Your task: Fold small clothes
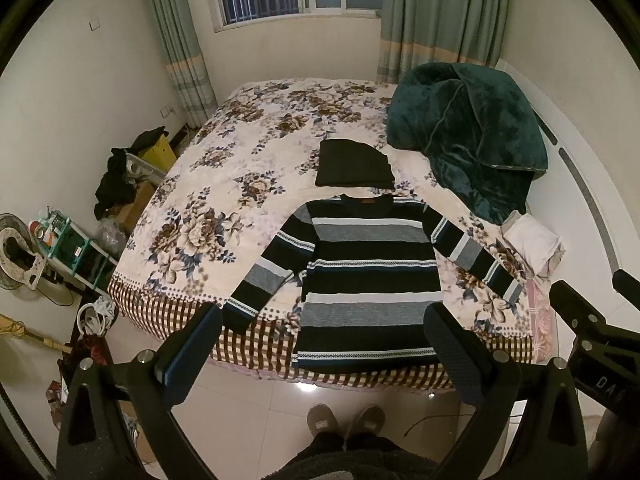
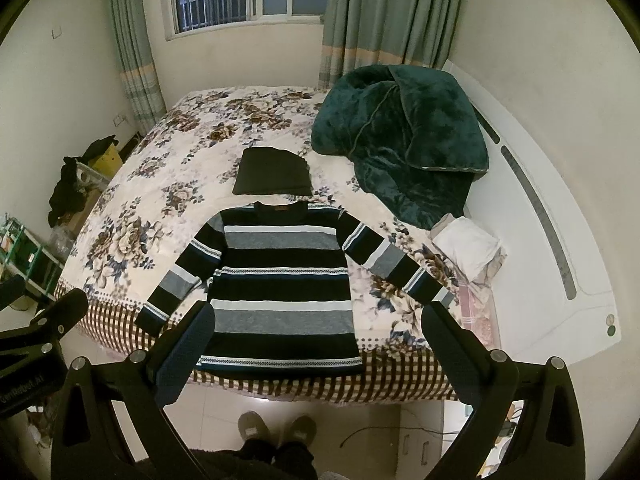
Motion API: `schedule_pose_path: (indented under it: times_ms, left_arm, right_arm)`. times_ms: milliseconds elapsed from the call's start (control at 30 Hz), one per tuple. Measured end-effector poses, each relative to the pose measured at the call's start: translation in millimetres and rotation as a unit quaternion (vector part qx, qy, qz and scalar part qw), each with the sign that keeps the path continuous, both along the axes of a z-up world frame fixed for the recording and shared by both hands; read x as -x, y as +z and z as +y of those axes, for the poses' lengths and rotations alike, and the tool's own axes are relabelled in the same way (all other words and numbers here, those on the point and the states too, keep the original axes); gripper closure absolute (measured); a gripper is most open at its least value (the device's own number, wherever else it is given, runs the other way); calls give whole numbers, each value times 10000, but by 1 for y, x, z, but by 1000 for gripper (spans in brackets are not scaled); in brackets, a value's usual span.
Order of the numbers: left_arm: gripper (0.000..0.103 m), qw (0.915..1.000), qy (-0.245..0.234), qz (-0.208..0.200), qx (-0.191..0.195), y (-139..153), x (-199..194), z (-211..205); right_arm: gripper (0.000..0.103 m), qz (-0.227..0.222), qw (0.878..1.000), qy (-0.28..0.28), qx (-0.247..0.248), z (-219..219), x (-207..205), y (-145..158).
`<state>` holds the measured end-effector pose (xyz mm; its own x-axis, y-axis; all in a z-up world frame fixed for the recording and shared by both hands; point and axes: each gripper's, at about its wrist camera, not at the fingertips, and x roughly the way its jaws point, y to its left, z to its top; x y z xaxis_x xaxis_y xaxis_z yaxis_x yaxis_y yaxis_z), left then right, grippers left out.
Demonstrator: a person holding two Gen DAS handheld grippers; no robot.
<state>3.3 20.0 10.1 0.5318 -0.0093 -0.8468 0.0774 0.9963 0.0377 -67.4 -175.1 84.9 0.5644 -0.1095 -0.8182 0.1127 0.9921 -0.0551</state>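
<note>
From the left wrist view, the left gripper point(image 1: 322, 354) hangs above the floor just off the near edge of the bed point(image 1: 192, 200), its two fingers spread wide with nothing between them; the striped sweater point(image 1: 370, 280) lies flat and face up at the middle of that near edge, sleeves angled out to either side, its hem draped slightly over the checked border; just beyond its collar sits a folded dark garment point(image 1: 354, 164) (neatly squared, apart from the sweater by a thin strip of floral cover); a green plush blanket point(image 1: 472, 132) is heaped at the far right corner of the bed, and a small pile of pale folded cloth point(image 1: 534, 242) rests by the right edge, near the sweater's right cuff; a person's two slippers point(image 1: 346, 418) stand on the tiles below.

From the right wrist view, the right gripper point(image 2: 316, 354) is likewise held wide open and grips nothing, poised off the near edge; the sweater spreads between its fingers in the frame, untouched; the dark garment, blanket and pale cloth keep the same places on the bed; part of the other gripper's frame shows at the left margin.
</note>
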Motion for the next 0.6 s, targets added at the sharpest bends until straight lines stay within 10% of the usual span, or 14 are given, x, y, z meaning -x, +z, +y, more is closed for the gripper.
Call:
schedule_pose_path:
  times_ms: [600]
  left_arm:
    - [0,10000,-6,-77,-25,4,-3,-4]
  right_arm:
    - [0,-82,10000,31,-16,-2,-3,7]
